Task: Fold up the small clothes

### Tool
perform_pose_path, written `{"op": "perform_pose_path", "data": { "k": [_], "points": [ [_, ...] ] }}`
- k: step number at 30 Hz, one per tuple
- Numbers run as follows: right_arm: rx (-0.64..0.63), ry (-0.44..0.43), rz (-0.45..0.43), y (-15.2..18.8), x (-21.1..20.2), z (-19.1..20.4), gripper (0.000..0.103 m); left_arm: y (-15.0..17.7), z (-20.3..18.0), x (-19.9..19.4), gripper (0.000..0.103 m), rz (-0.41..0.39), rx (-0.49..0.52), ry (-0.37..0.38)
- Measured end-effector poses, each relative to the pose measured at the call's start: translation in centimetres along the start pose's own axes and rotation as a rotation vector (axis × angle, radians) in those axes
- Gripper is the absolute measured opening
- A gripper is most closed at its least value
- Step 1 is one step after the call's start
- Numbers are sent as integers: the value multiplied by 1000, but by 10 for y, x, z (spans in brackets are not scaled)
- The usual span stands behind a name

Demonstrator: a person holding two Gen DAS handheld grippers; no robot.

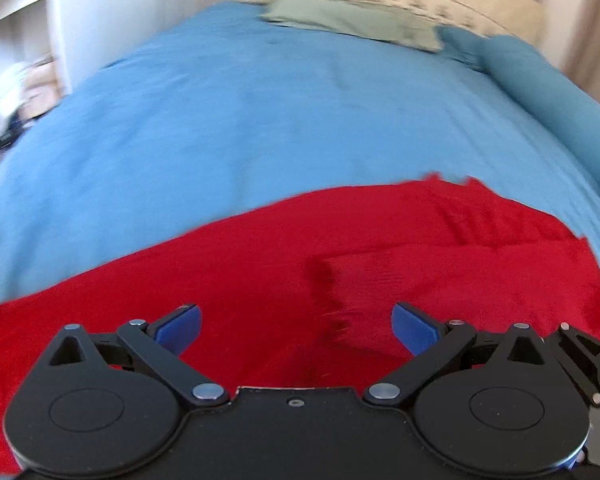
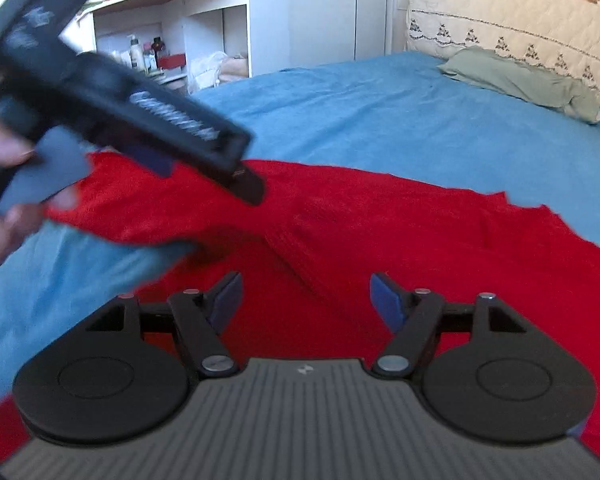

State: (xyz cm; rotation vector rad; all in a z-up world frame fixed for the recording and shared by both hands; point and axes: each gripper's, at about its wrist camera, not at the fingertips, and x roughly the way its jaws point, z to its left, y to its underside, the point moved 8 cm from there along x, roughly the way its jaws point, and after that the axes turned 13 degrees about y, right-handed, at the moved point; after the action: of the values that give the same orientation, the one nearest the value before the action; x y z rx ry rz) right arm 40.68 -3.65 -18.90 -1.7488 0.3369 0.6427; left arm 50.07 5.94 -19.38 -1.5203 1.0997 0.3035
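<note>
Red fuzzy garment (image 2: pixel 380 240) lies spread on the blue bedsheet (image 1: pixel 240 120), looks soft, light and floppy, so I'd pinch a hem corner; left gripper (image 1: pixel 296 326) and right gripper (image 2: pixel 306 300) both hover over it, jaws spread, holding nothing.

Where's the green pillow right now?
The green pillow lies at the far end of the blue bedspread, against the cream headboard; it sits upper right in the right wrist view, well beyond the red garment.
</note>
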Motion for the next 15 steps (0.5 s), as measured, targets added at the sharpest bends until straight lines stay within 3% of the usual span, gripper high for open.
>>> {"op": "perform_pose_path", "data": {
  "k": [2,4,9,11,12,15],
  "points": [
    [12,4,12,8,-10,-14,86,-3,-11,17,93,12,22,37],
    [36,8,25,16,-17,-27,86,-2,-17,34,76,35,22,52],
    [82,43,48,31,-27,-60,86,0,-18,53,61,34,48,-4],
    [102,48,54,35,-31,-68,86,0,-21,53,38,33,61,-5],
    [110,50,56,37,-32,-71,86,-1,-19,53,16,36,64,0],
    [120,59,53,38,-33,-77,86,-6,-19,50,8,29,69,9]
  ]
}}
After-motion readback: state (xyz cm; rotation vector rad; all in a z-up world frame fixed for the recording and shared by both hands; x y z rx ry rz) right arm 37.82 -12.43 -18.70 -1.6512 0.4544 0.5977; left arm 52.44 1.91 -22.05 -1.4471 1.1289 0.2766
